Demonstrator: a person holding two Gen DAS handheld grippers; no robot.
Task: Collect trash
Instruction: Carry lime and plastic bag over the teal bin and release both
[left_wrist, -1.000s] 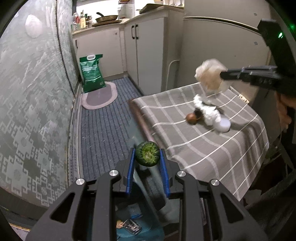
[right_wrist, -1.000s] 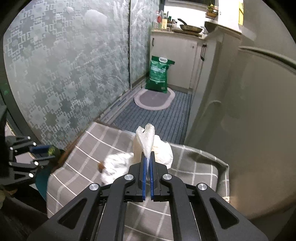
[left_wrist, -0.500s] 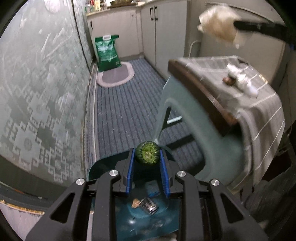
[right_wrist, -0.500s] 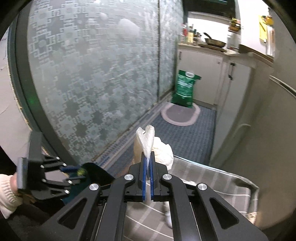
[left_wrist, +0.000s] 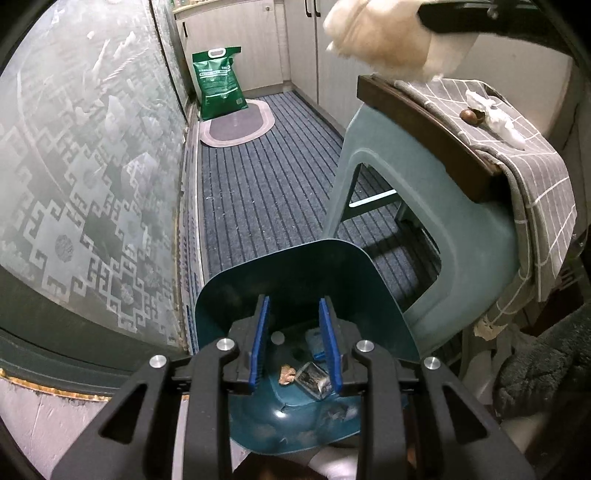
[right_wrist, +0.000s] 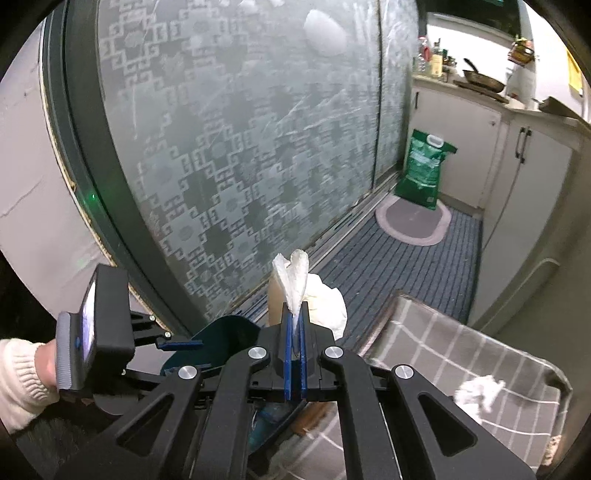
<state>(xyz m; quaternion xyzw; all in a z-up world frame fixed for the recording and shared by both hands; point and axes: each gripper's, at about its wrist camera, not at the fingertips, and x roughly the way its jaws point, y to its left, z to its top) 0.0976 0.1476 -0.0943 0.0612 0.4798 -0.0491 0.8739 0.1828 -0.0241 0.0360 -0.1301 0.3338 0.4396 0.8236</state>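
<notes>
My left gripper (left_wrist: 293, 343) is open and empty, right over a teal trash bin (left_wrist: 295, 280) on the floor; wrappers (left_wrist: 312, 380) lie in the bin. My right gripper (right_wrist: 294, 332) is shut on a crumpled white tissue (right_wrist: 314, 299), held up above the table's edge; the tissue also shows at the top of the left wrist view (left_wrist: 388, 33). On the grey checked cloth (left_wrist: 535, 155) lie another white tissue (left_wrist: 495, 114) and a brown nut-like piece (left_wrist: 471, 115). The left gripper (right_wrist: 181, 345) shows in the right wrist view over the bin (right_wrist: 221, 339).
The cloth covers a board on a teal plastic stool (left_wrist: 461, 236). A frosted glass door (left_wrist: 74, 155) runs along the left. A green bag (left_wrist: 219, 83) and an oval mat (left_wrist: 236, 127) are at the far end, beside white cabinets (right_wrist: 528, 166).
My left gripper moved down over the bin and opened; the green round piece it held is gone from its fingers. My right gripper, still shut on the tissue, moved left towards the bin.
</notes>
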